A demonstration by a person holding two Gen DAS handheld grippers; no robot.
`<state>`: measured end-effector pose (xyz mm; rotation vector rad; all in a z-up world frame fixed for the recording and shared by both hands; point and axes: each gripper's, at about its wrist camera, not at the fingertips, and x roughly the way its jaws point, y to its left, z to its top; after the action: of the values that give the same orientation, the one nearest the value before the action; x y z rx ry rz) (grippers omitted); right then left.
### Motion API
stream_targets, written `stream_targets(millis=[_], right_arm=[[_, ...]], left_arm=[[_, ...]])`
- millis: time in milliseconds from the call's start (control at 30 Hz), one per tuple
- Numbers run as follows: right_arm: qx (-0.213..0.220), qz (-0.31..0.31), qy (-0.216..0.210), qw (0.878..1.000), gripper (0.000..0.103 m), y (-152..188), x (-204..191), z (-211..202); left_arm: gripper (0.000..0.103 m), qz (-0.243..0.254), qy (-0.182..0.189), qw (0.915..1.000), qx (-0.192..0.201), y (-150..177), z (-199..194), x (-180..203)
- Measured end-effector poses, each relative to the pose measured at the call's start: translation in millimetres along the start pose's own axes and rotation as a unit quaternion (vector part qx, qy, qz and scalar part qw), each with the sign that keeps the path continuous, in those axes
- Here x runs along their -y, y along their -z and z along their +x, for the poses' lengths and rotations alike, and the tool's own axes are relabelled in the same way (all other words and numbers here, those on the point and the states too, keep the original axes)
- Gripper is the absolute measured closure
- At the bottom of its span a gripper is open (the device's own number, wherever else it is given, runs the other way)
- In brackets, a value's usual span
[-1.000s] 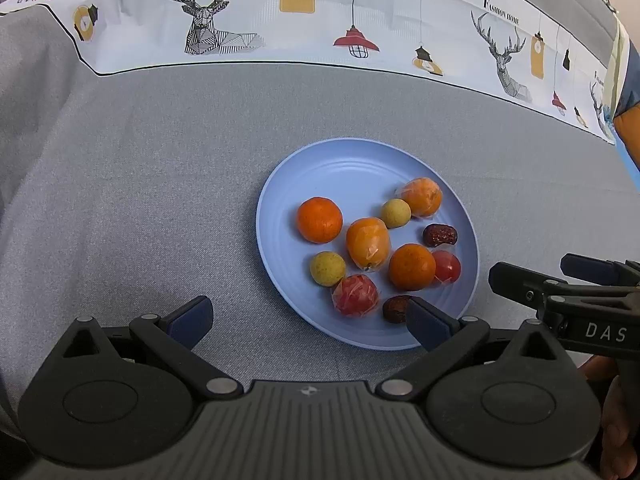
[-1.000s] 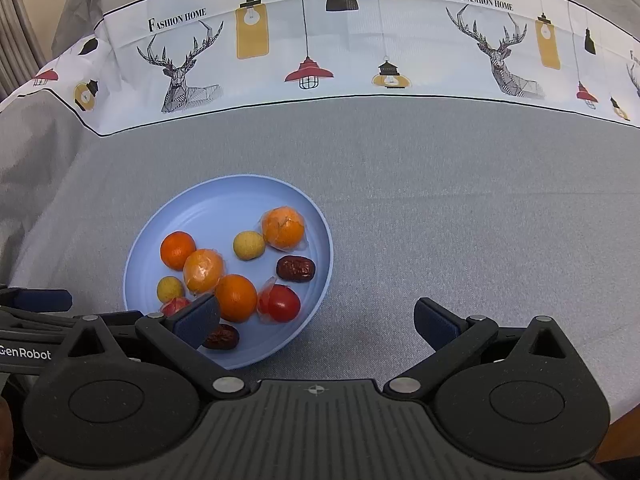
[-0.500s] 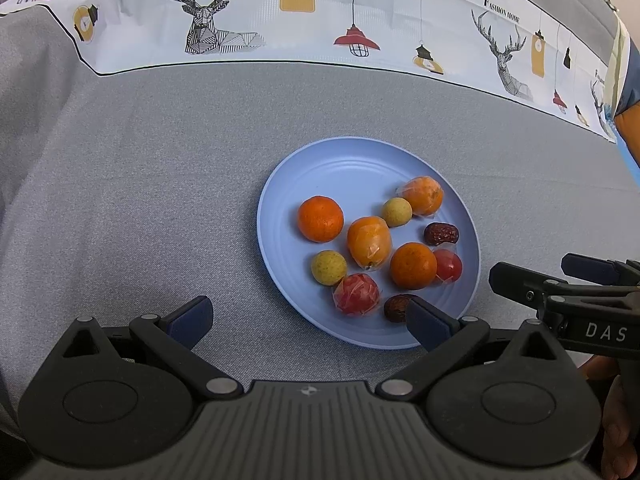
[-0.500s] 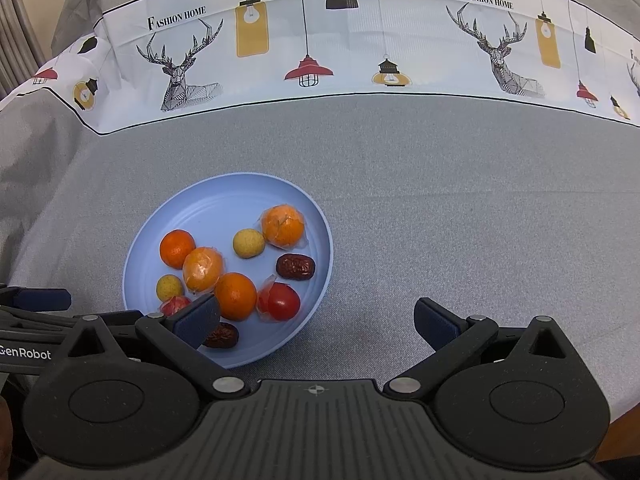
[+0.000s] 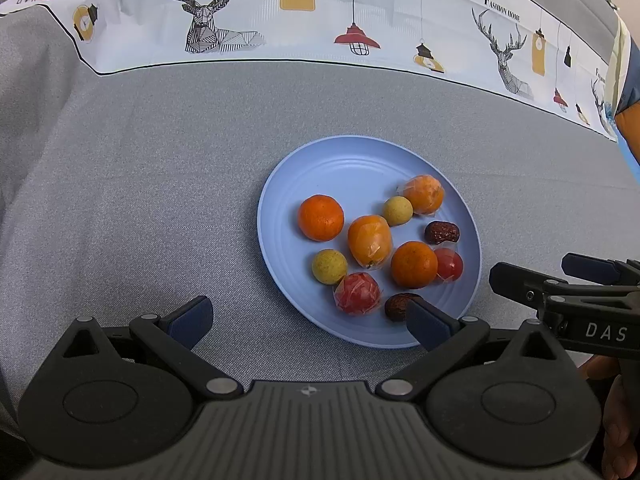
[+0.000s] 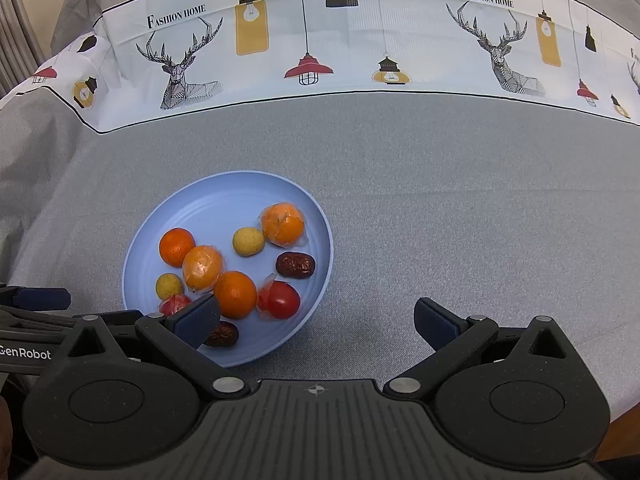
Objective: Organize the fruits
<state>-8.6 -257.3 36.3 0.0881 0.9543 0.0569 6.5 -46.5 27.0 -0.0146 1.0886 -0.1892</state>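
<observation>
Left tool [image 5: 308,322] was released, jaws spread wide and holding nothing, hovering at the near rim of the blue plate [image 5: 352,164]. Right tool [image 6: 316,320] was likewise released and empty, low over the grey tabletop [image 6: 460,220] just right of the plate, its left finger overlapping the plate's near edge in its own view.

All the fruit sat on the plate. Nearest the tools: a dark date [image 5: 396,306] at the near rim, beside a wrapped red fruit [image 5: 357,293]. Next a small yellow fruit [image 5: 329,266], a bare orange [image 5: 414,264] and a wrapped red tomato [image 5: 450,266] touching it. Mid-plate: a wrapped orange [image 5: 369,240], a bare mandarin [image 5: 321,217] and a second date [image 5: 442,233]. Farthest: another small yellow fruit [image 5: 397,211] beside a wrapped orange fruit [image 5: 424,194].

Plate's far half was bare. Along the tabletop's far edge ran a white printed border [image 6: 320,40] with deer and lamps.
</observation>
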Motion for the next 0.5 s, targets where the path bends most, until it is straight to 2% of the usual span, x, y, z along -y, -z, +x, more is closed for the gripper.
stream_targets(millis=[500], right_arm=[[-0.003, 0.001, 0.001, 1.0, 0.001, 4.5, -1.0, 1.9]], left_arm=[[0.001, 0.001, 0.0, 1.0, -0.001, 0.4, -0.1, -0.6]])
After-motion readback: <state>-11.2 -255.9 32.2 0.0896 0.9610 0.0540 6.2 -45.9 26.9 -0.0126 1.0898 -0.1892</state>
